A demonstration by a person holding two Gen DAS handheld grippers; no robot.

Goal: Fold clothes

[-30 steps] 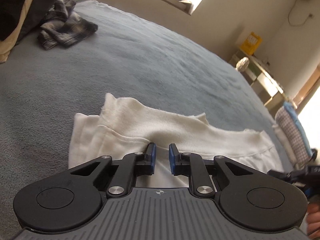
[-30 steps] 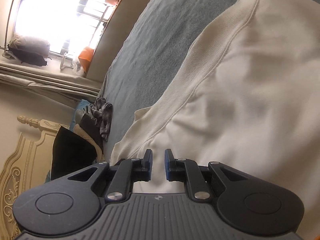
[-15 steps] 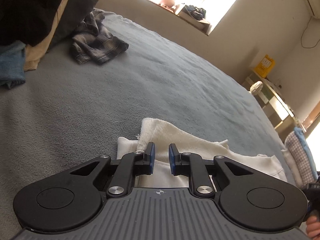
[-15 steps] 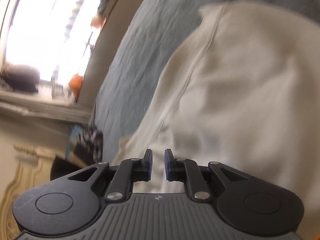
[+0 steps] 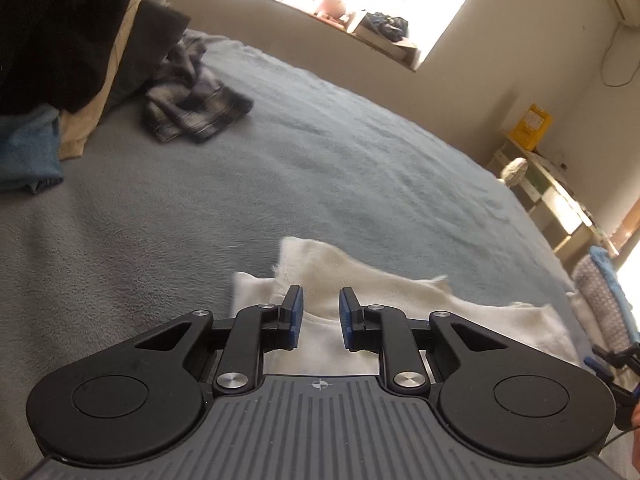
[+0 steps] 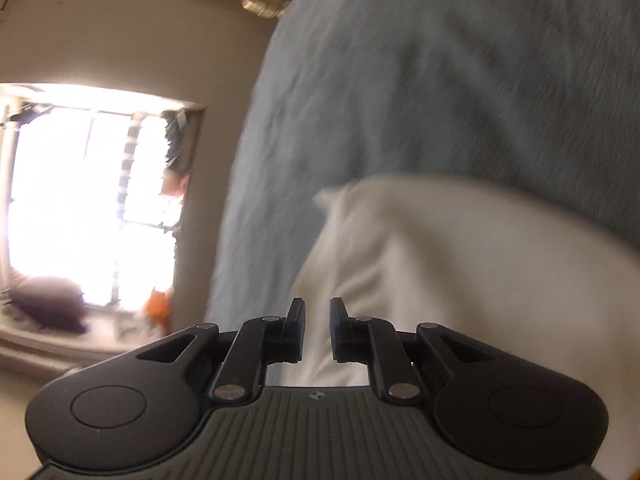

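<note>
So we have the white garment (image 5: 360,284) part-folded on the bed (image 5: 280,168), left gripper (image 5: 319,318) opening, right gripper (image 6: 317,330) unclear, plaid shirt (image 5: 192,108) at ten o'clock unfolded.

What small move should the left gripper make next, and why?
Probably back away and up: the left gripper is opening its fingers, no cloth visibly pinched between them, and the white garment lies layered flat on the grey blanket, so this fold looks finished.
</note>
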